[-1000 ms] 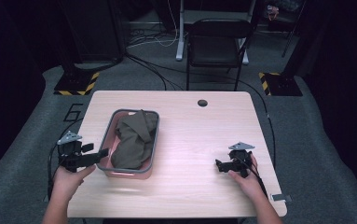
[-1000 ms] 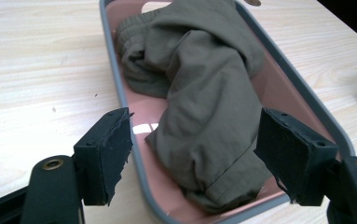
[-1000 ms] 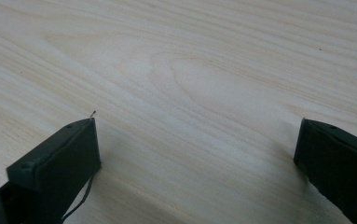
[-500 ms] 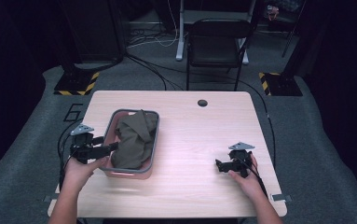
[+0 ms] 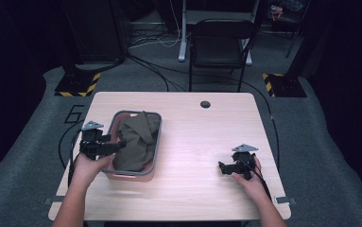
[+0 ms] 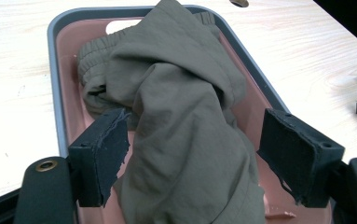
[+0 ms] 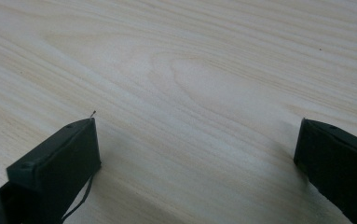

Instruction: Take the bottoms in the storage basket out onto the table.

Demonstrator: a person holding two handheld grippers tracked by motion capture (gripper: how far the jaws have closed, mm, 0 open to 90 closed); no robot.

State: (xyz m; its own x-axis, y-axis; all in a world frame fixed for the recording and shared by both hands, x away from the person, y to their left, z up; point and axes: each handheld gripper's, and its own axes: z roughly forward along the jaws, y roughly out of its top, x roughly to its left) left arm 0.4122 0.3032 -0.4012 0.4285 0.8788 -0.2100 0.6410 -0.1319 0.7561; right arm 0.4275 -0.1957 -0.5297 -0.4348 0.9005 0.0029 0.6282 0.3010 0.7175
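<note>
We found the left hand-held gripper [image 6: 192,163] open, jaws just widened, astride the olive garment [image 6: 176,116] heaped in the pink tray [image 6: 59,88] (pads not pressing). It should close on one thick fold. The right hand-held gripper [image 7: 195,158] stood open over bare counter [image 7: 190,70].

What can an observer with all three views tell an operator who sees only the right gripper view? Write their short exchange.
Operator: I see bare wood between my jaws. What else is on the table?
Observer: A pink tub with a grey rim sits on the left half, holding an olive garment.
Operator: Where is the left gripper?
Observer: The left gripper is over the tub's near end, jaws open, with the garment's fold between them and the pads not pressing on it.
Operator: Is my gripper close to that tub?
Observer: No, the right gripper is on the table's right half, apart from the tub, jaws open.
</note>
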